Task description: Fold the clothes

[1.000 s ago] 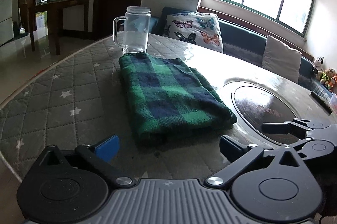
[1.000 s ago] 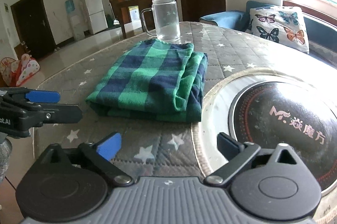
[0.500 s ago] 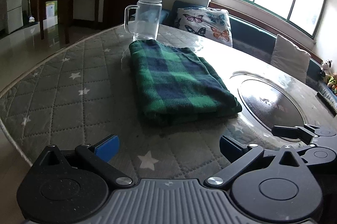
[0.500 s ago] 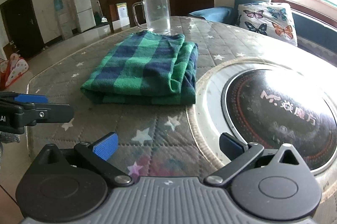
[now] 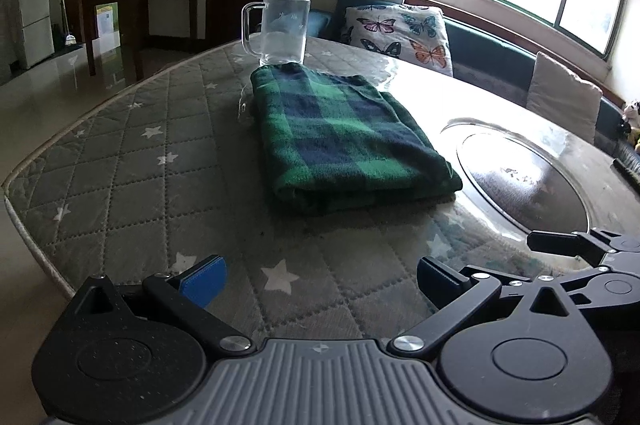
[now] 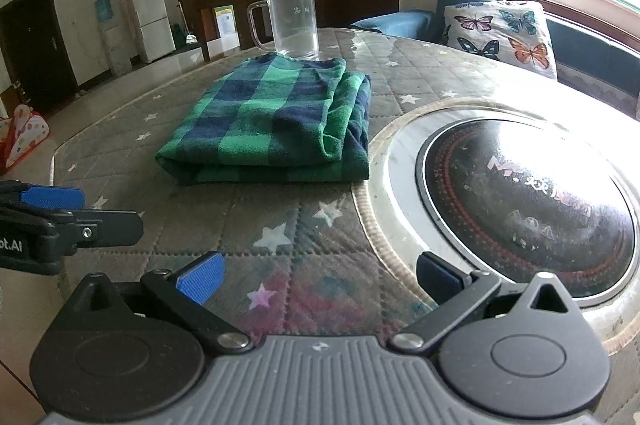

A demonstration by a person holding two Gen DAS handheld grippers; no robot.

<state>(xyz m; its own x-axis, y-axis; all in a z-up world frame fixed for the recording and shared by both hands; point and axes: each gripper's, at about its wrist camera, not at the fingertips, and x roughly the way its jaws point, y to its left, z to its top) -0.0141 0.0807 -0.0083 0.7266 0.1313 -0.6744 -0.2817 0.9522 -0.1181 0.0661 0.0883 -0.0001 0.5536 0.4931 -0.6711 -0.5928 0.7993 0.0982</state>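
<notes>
Left wrist view: the left gripper [image 5: 320, 279] hangs over the quilted table cover [image 5: 120, 161] with its jaws spread wide and nothing between them. The plaid cloth [image 5: 344, 133] lies folded in a neat rectangle ahead, well apart from the fingertips, its far edge touching or almost touching the glass mug [image 5: 282, 25]. The right gripper [image 5: 576, 249] shows at the right edge, near the round cooktop [image 5: 524, 181] (set into the table). The risk I see: any further push or tug on the cloth toward the far side could nudge the mug and tip it.

Right wrist view: the right gripper [image 6: 320, 277] is likewise spread apart and empty, low over the table cover [image 6: 304, 225]. From here the cloth [image 6: 272, 121] shows 2 or more loose layers along its right edge, just beside the cooktop [image 6: 528, 197] rim. Catching only the top layer would, I judge, pull the fold open. The left gripper [image 6: 52, 213] sits at the left edge.
</notes>
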